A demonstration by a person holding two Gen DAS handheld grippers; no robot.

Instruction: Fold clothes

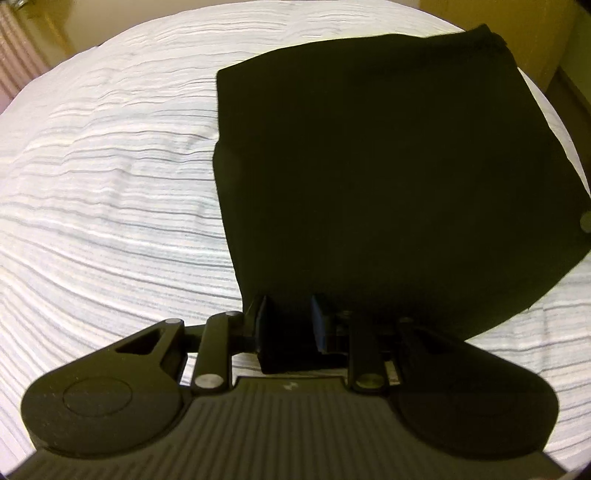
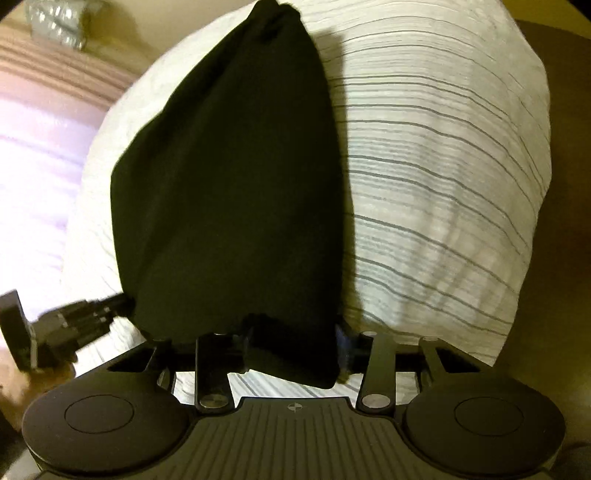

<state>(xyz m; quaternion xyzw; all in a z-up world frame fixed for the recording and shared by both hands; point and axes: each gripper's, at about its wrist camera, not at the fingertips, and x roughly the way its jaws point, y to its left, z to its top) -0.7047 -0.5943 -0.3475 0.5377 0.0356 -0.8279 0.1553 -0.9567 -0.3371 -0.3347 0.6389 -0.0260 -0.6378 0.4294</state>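
Note:
A black garment (image 1: pixel 388 166) lies folded in a rough rectangle on the bed, and in the right wrist view it (image 2: pixel 229 184) runs away from me as a long dark shape. My left gripper (image 1: pixel 291 325) is shut on its near edge, with black cloth pinched between the pads. My right gripper (image 2: pixel 293 347) is shut on another near corner, and the cloth is bunched between its fingers and hangs a little below them. The left gripper (image 2: pixel 92 314) also shows at the left of the right wrist view, its tip at the garment's side edge.
The bed (image 1: pixel 110 184) has a white cover with thin grey stripes and wrinkles. Pink striped fabric (image 2: pixel 33 110) lies beyond its left side. A dark floor (image 2: pixel 565 184) lies off the bed's right edge. A yellow wall (image 1: pixel 498 14) stands behind.

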